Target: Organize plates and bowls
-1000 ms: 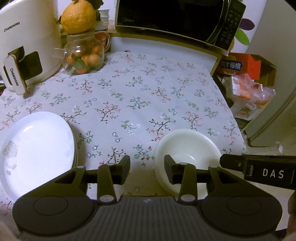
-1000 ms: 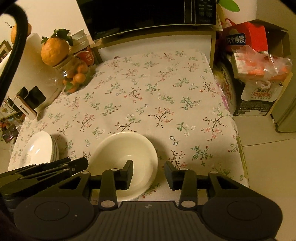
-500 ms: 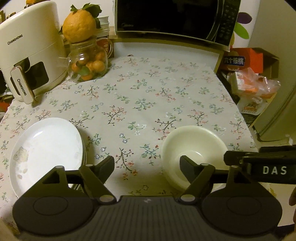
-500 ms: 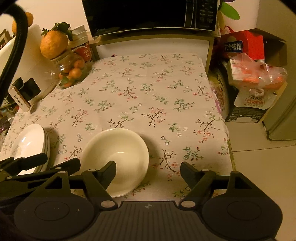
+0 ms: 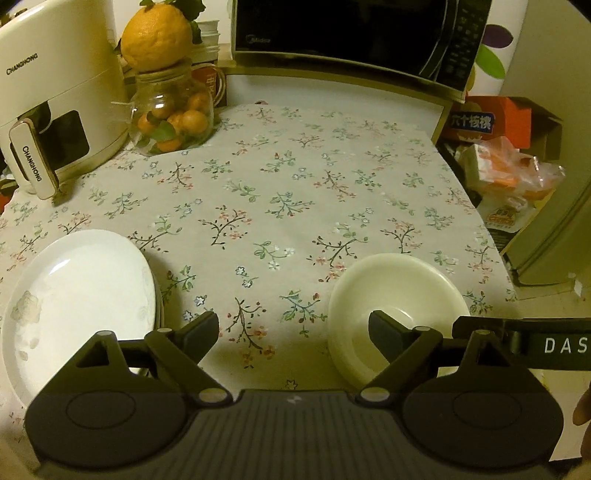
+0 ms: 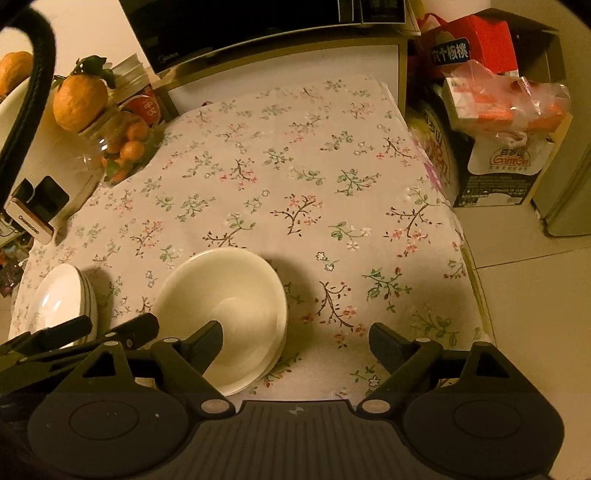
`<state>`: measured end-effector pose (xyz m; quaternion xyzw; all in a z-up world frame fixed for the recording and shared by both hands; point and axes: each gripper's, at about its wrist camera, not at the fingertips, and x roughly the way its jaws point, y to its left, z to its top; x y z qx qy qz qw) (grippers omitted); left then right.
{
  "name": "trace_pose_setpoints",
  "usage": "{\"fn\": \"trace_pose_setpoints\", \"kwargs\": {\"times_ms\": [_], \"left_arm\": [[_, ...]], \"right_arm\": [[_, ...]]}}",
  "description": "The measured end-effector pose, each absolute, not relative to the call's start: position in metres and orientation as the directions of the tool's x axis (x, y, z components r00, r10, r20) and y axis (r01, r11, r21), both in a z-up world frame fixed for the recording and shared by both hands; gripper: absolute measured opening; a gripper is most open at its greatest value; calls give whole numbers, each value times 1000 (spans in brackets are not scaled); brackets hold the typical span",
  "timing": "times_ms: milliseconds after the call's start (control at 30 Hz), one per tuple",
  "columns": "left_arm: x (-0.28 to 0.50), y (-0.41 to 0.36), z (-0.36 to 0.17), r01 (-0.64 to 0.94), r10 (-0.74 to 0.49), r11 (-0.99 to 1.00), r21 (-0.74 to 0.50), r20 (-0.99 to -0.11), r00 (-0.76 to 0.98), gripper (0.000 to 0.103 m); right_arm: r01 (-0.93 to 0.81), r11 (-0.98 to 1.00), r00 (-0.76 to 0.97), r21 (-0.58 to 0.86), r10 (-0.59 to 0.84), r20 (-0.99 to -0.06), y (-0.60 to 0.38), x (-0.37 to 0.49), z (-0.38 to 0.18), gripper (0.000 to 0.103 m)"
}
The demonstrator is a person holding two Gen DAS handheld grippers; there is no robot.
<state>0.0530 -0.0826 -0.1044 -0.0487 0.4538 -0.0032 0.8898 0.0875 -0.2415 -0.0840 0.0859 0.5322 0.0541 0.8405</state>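
On the flowered bench (image 5: 295, 206) I see both sets of tongs spread much wider than a second ago, when their fingers stood close together; the jaws are opening at this moment and nothing sits between them. My left tongs (image 5: 293, 332) hang over bare cloth, with the stack of white plates (image 5: 81, 295) at the left edge of that view and the cream bowls (image 5: 395, 295) at the right; one finger overlaps the plate rim in the picture and the other overlaps the bowl, but I cannot tell that either touches. My right tongs (image 6: 295, 339) sit just off the bowls' right side in the right wrist view; their left finger overlaps the bowl interior, the right one is over cloth. The bowls (image 6: 225, 306) are nested, near the front edge of the bench, with the plates (image 6: 62, 299) well apart to their left. Neither stack has shifted from the earlier frames. The left tongs (image 6: 85, 336) show in the right view as dark bars between plates and bowls. Air fryer (image 5: 55, 110), fruit jar (image 5: 171, 114) and microwave (image 5: 351, 33) stay at the back.
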Motion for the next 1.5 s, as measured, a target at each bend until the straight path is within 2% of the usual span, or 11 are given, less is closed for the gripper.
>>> {"fn": "trace_pose_setpoints", "kwargs": {"times_ms": [100, 200, 300, 367, 400, 467, 533, 700, 933, 1167, 1500], "left_arm": [[55, -83, -108, -36, -58, 995, -97, -811, 583, 81], [59, -84, -116, -29, -73, 994, -109, -821, 567, 72], [65, -83, -127, -24, -111, 989, -148, -835, 539, 55], [68, -82, -133, -34, -131, 984, -174, -843, 522, 41], [70, -81, -136, -36, -142, 982, -186, -846, 514, 39], [71, -82, -139, -21, -188, 973, -229, -845, 500, 19], [70, -85, -138, -10, -208, 969, -245, -843, 496, 12], [65, -84, -124, -3, -188, 975, -222, -833, 520, 11], [49, -62, -89, -42, -152, 975, -218, -794, 588, 10], [31, -6, -60, -170, -86, 953, -251, -762, 642, 10], [6, 76, -63, -383, 41, 891, -242, -798, 601, 10]], "right_arm": [[-1, 978, 428, 208, 188, -884, -241, 88, -85, 85], [-2, 977, 424, 214, 195, -884, -242, 89, -87, 80], [-2, 972, 409, 234, 214, -887, -240, 92, -94, 74], [12, 965, 384, 261, 236, -892, -239, 95, -103, 62], [20, 961, 369, 275, 248, -896, -238, 96, -107, 57], [37, 953, 345, 299, 269, -899, -237, 98, -116, 34], [44, 948, 330, 315, 284, -901, -233, 99, -121, 18], [31, 960, 362, 280, 250, -898, -223, 98, -109, 15], [-5, 954, 414, 300, 275, -868, -211, 101, -85, 12], [-151, 943, 468, 298, 333, -818, -159, 97, -46, 12], [-350, 885, 375, 308, 434, -819, -54, 103, -42, 12]]}}
